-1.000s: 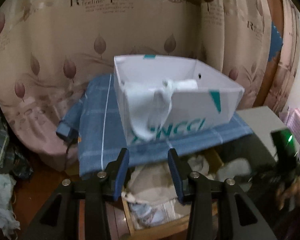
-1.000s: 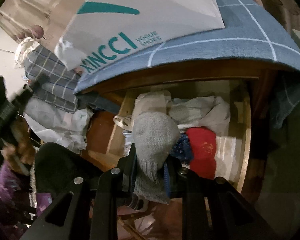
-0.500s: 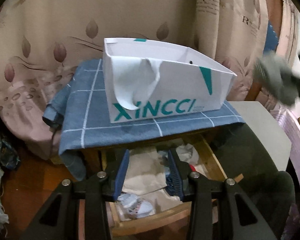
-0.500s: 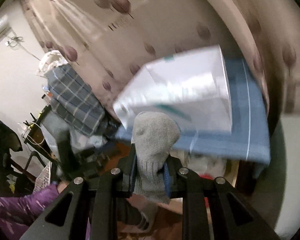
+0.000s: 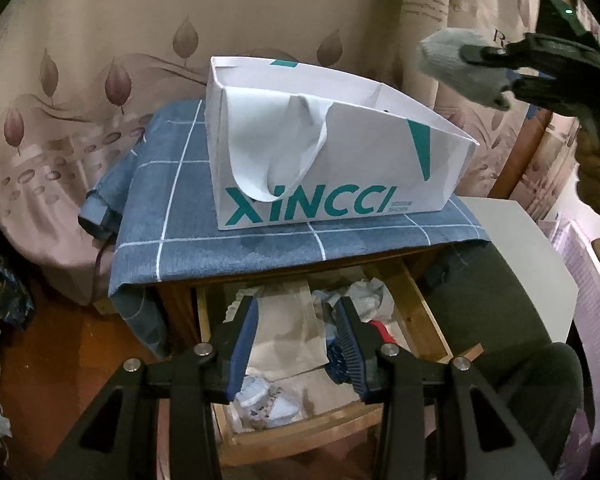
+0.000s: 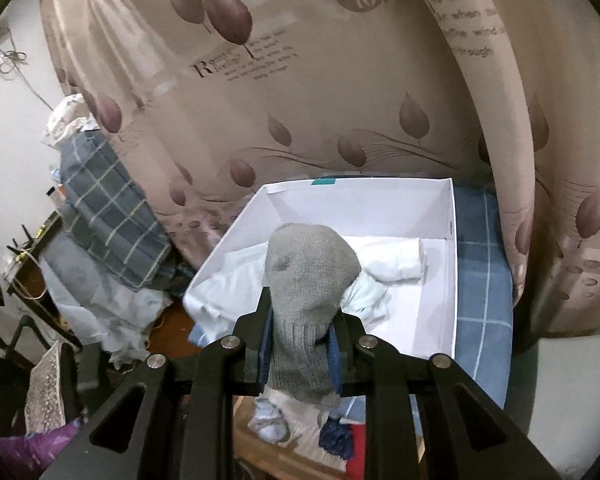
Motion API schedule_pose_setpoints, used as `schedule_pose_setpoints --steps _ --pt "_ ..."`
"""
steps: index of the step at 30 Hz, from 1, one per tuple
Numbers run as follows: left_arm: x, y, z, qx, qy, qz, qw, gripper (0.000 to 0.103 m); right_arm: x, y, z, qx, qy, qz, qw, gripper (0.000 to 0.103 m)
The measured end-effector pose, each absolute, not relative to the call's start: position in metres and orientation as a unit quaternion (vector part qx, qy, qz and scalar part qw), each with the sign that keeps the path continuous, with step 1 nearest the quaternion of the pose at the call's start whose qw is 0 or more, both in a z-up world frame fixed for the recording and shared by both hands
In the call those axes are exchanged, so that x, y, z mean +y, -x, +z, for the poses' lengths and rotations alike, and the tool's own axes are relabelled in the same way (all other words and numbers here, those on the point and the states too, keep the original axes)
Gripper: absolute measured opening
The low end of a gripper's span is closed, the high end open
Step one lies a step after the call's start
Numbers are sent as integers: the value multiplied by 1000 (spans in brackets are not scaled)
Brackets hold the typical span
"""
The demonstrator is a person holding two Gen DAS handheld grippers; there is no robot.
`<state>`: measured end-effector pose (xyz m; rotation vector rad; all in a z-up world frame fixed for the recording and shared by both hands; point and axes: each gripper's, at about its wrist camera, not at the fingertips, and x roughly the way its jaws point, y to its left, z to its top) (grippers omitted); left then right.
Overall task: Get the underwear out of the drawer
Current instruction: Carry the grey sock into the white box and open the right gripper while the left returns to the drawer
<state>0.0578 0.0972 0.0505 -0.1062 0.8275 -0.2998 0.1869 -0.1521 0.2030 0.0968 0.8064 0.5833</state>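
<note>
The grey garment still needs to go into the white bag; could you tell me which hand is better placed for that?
The right: its tool is shut on the grey garment above the white bag; the left tool hangs empty over the drawer.

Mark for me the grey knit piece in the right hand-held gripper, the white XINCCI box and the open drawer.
grey knit piece (image 6: 310,276): right wrist view, its rounded upper body.
white XINCCI box (image 5: 340,168): left wrist view, its printed front wall.
open drawer (image 5: 300,436): left wrist view, its wooden front rim.

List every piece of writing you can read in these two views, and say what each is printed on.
"XINCCI": white paper bag, front face.
Small print beside it: too small to read.
"Romantic" heading: curtain; the lines beneath are blurred.
"the wind", "through": curtain fold; the rest is unreadable.
</note>
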Motion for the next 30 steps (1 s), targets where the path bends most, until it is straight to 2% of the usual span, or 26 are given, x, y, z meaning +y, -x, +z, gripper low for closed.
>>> schedule_pose_setpoints --steps 17,30 --pt "88 -61 42 418 19 -134 898 44 -137 -247 136 445 19 205 871 23" --pt "83 -64 34 435 1 -126 892 44 -135 -256 123 451 22 194 871 26"
